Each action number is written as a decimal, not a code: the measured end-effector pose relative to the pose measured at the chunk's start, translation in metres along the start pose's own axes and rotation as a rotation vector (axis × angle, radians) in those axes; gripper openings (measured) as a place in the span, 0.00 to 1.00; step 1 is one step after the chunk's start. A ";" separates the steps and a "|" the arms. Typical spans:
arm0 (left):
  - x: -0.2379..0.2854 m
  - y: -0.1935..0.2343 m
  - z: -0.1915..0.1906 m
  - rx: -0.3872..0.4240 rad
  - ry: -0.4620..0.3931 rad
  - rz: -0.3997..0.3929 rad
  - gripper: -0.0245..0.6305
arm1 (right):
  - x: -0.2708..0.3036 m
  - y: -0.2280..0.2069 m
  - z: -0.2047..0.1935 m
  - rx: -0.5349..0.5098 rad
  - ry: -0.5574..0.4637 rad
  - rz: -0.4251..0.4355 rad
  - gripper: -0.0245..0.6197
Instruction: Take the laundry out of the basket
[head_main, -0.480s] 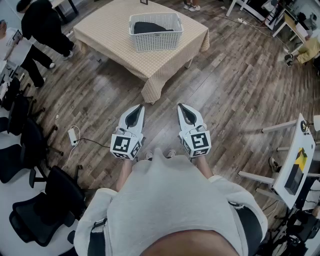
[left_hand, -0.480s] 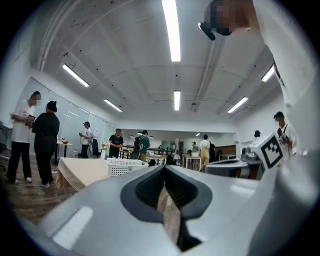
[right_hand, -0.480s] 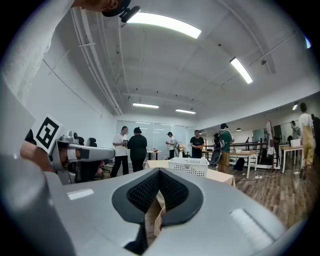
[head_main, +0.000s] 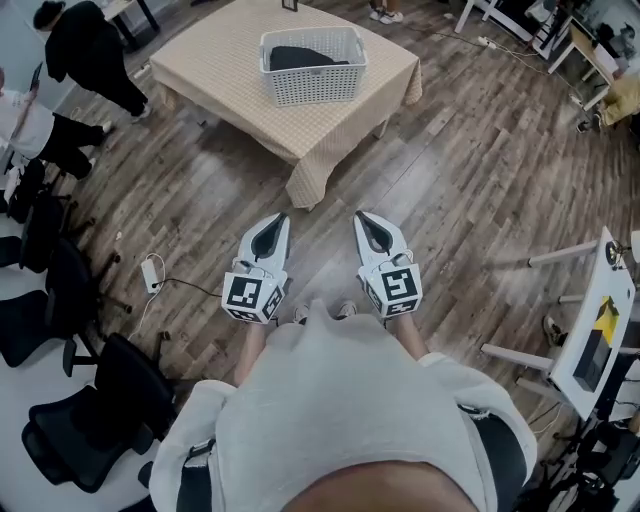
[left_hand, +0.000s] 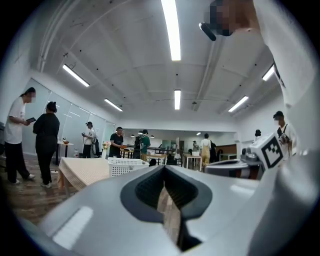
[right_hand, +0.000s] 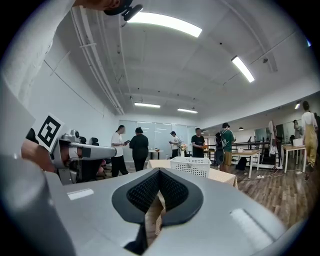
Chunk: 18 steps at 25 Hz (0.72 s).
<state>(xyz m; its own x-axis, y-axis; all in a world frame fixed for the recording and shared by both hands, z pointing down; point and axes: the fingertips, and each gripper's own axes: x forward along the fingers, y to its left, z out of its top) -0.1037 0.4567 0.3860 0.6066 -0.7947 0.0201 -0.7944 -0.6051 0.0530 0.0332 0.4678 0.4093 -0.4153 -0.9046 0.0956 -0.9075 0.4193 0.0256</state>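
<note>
The left gripper (head_main: 277, 220) and the right gripper (head_main: 363, 217) are held level and side by side in front of the person's white shirt (head_main: 340, 400). In each gripper view the two jaws are seen pressed together at the tips, and nothing is pinched between them: only the wooden floor (head_main: 480, 180) and the cloth beyond can be made out through the slot behind the dark ribbed pads (left_hand: 150, 187). A marker cube (head_main: 252, 295) is carried at the rear of each gripper. Well ahead of both grippers a table (head_main: 220, 70) covered with a beige checked cloth is seen, and a white perforated basket (head_main: 312, 88) is set on it, towards its far right side. The laundry (head_main: 303, 56), a dark bundle, is lying inside the basket, below its rim. A white power strip (head_main: 150, 272) with a cable is lying on the floor to the left of the grippers, and black office chairs (head_main: 85, 425) are ranged further left. Standing people (head_main: 85, 50) are seen near the table's far left corner.
</note>
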 end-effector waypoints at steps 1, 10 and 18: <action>0.000 -0.001 0.001 0.001 -0.001 -0.001 0.05 | 0.000 0.000 0.000 0.002 -0.003 0.003 0.04; 0.013 -0.016 -0.003 0.008 0.007 0.007 0.05 | -0.011 -0.019 0.000 0.062 -0.036 0.022 0.04; 0.029 -0.039 -0.003 0.026 0.019 0.042 0.05 | -0.023 -0.049 -0.006 0.054 -0.035 0.058 0.04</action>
<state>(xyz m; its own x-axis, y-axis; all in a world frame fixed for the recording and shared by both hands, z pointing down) -0.0557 0.4574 0.3873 0.5733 -0.8184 0.0403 -0.8193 -0.5727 0.0259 0.0876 0.4687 0.4121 -0.4683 -0.8815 0.0607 -0.8836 0.4672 -0.0327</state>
